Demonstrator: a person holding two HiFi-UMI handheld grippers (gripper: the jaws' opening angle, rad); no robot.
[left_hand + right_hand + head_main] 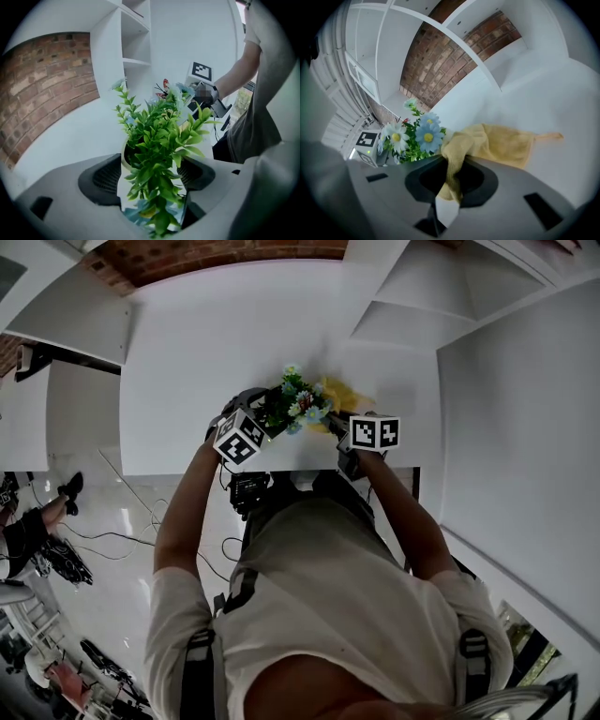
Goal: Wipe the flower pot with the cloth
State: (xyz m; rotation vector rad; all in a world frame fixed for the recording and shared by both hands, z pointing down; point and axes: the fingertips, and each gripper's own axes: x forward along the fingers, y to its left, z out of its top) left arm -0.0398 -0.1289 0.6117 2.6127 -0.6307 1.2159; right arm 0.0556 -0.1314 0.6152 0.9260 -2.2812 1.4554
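The flower pot (123,158) is clamped in the left gripper's (150,177) jaws, the yellow cloth (501,145) pinched in the right gripper's (449,182).

The flower pot (124,159) is small and pale, with a rounded cream rim. It is packed with leafy green sprigs and blue and white daisy-like blooms that spill over its edge and hide most of it. It sits at lower centre of the left gripper view, clamped between the jaws of the left gripper (150,176). In the head view it lies at centre frame. The cloth (499,145) is soft, yellow and crumpled. One bunched end is pinched in the right gripper (450,180), and the rest trails right of the flowers onto the white surface.
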